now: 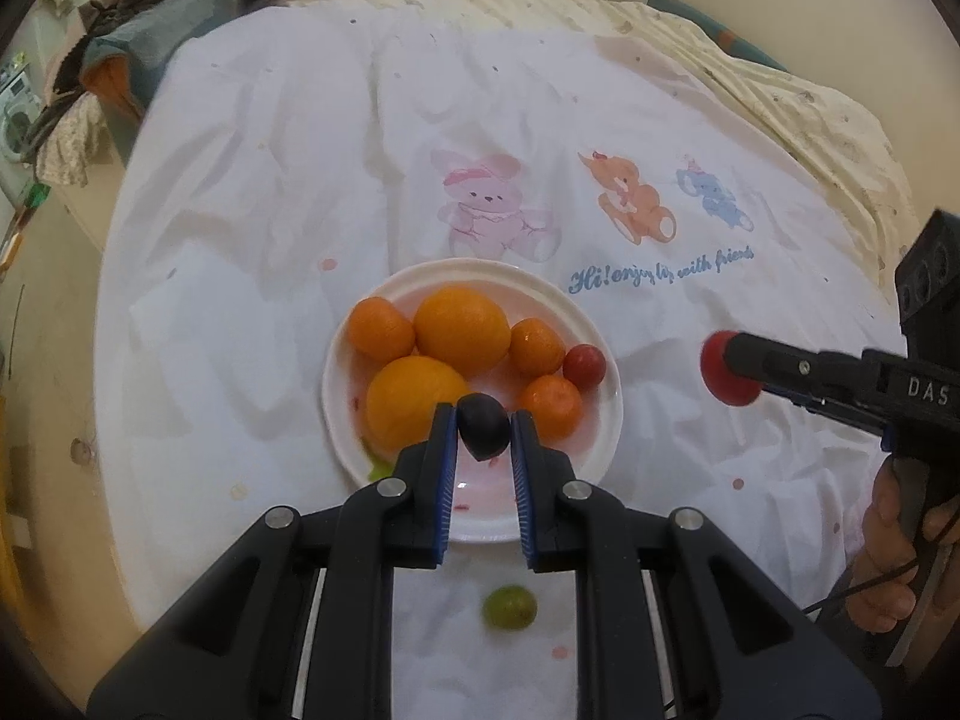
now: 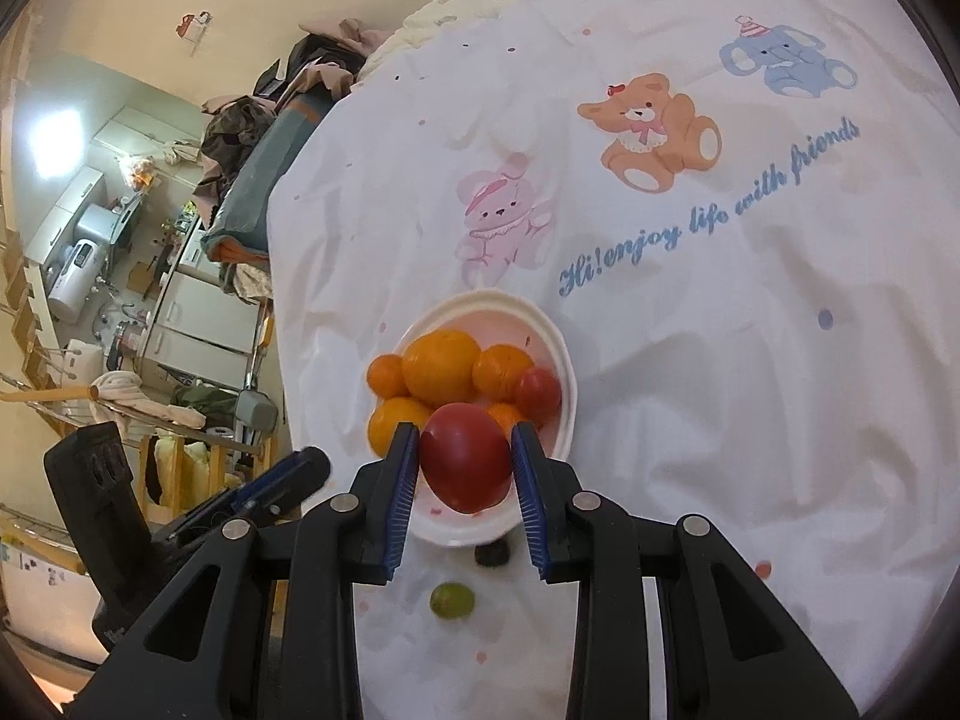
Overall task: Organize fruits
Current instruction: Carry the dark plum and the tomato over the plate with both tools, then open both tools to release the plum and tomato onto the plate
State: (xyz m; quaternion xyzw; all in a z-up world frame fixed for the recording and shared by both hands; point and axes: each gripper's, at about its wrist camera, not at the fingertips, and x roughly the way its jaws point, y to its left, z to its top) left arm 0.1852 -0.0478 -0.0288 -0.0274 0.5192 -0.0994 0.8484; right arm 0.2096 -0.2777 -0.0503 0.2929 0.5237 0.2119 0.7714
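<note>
A wrinkled white sheet (image 1: 288, 192) printed with cartoon animals covers the bed. On it sits a glossy white plate (image 1: 591, 324) of smooth oranges (image 1: 462, 330) and tangerines. Both claws appear mid-delivery: the right claw (image 2: 465, 456) is clamped on a round red tomato (image 2: 465, 465), the left claw (image 1: 483, 429) on a small dark plum (image 1: 483, 432), above the plate. Next, probably, lower and release each gently. A green grape (image 1: 510, 607) lies on the sheet just beside the plate.

"Hi! enjoy life with friends", bedsheet (image 2: 690, 360)
</note>
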